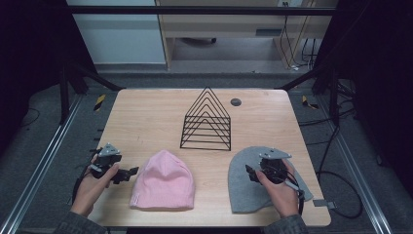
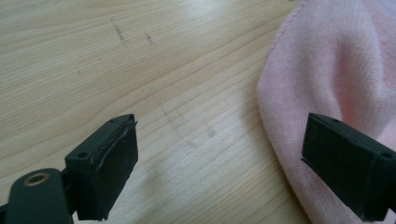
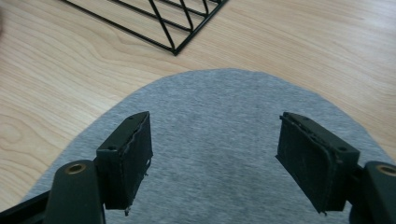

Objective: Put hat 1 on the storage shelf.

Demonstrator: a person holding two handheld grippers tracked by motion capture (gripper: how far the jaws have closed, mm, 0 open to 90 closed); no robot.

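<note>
Lying flat near the surface's front edge, the pink beanie (image 1: 163,181) and grey beanie (image 1: 246,183) are judged soft, light, probably best pinched at an edge. Both the left tool (image 1: 127,174) and right tool (image 1: 253,173) are held released, nothing grasped.

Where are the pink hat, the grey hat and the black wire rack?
pink hat (image 1: 163,181), high view, middle of its crown.
grey hat (image 3: 219,121), right gripper view, flat middle of the fabric.
black wire rack (image 1: 207,120), high view, its triangular front.
</note>
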